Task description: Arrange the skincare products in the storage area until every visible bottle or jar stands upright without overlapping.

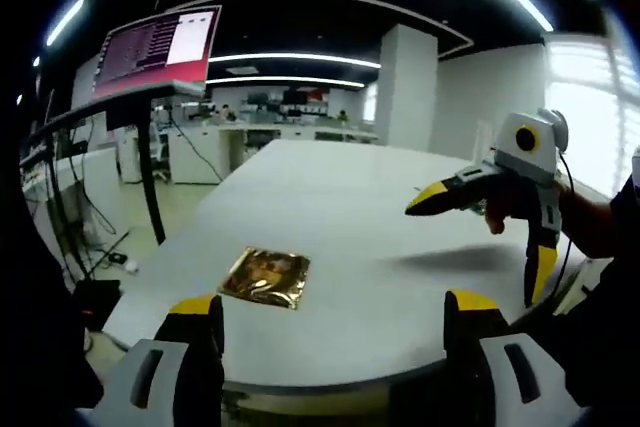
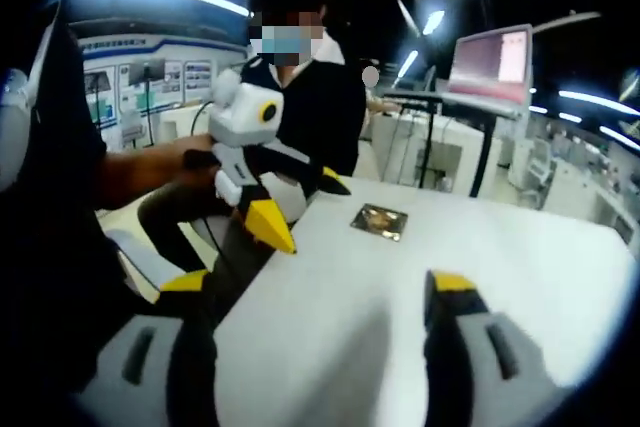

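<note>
The left gripper (image 1: 335,312), with yellow-tipped grey jaws, is held spread wide above the near edge of a broad white table (image 1: 350,197). A flat, shiny gold foil sachet (image 1: 265,276) is seen lying on the table just ahead of its left jaw. The right gripper (image 2: 325,292) is likewise spread, nothing between its jaws; the sachet lies well ahead.

- The gold sachet (image 1: 265,277) ahead of the left gripper (image 1: 335,322) is too small for its print to be read.
- The monitor (image 1: 158,45) text is illegible.
- The right gripper (image 2: 325,302) view is blurred; its jaw bases are cut off below.
</note>
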The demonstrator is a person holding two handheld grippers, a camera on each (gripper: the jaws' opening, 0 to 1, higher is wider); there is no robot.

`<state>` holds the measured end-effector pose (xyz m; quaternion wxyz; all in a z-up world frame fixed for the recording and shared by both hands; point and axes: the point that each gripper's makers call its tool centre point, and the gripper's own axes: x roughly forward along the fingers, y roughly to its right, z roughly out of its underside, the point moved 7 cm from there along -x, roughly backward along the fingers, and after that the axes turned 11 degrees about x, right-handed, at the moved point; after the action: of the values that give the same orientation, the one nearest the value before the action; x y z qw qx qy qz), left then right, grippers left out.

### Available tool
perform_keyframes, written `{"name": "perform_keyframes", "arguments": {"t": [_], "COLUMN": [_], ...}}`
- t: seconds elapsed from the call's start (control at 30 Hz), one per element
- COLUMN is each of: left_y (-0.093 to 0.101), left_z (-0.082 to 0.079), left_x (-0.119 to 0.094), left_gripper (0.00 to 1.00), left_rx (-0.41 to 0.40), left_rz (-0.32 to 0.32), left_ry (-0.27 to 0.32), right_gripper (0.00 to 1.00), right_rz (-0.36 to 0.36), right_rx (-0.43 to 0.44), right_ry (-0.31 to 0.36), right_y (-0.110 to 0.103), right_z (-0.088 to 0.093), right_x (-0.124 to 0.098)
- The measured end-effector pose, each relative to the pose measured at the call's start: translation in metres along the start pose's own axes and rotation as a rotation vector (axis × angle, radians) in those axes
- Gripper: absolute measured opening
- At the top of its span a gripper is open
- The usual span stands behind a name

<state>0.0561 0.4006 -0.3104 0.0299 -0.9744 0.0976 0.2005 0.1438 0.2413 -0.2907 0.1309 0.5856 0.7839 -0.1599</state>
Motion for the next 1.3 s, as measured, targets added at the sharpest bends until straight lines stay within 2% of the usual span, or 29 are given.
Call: {"name": "perform_keyframes", "arguments": {"t": [0.13, 0.23, 0.3, 0.53, 0.7, 1.0, 1.3], "left_y": [-0.006, -0.008, -0.009, -0.012, -0.014, -0.019, -0.030], "left_z": [-0.004, -0.005, -0.007, -0.005, -0.005, -0.003, -0.001], "left_x": [0.002, 0.004, 0.006, 0.012, 0.015, 0.017, 0.020], "left_gripper": [0.90, 0.83, 0.83, 0.81, 0.74, 0.68, 0.57], "left_rx": [-0.025, -0.062, -0.072, -0.030, -0.048, -0.008, -0.003], "left_rz": [0.014, 0.048, 0.055, 0.059, 0.092, 0.099, 0.108], "left_ry": [0.008, 0.015, 0.018, -0.039, -0.048, -0.091, -0.124], "right_gripper": [0.85, 0.85, 0.85, 0.84, 0.82, 0.80, 0.78], "right_rz": [-0.019, -0.030, -0.037, -0.057, -0.071, -0.105, -0.123], "right_rx": [0.008, 0.015, 0.019, 0.021, 0.027, 0.096, 0.149], "right_ry": [-0.006, -0.006, -0.006, -0.023, -0.029, -0.014, 0.002], "right_y": [0.000, 0.000, 0.000, 0.000, 0.001, 0.008, 0.014], "right_z": [0.000, 0.001, 0.001, 0.000, 0.000, -0.001, -0.002], "right_x": [0.008, 0.012, 0.015, 0.027, 0.034, 0.048, 0.055]}}
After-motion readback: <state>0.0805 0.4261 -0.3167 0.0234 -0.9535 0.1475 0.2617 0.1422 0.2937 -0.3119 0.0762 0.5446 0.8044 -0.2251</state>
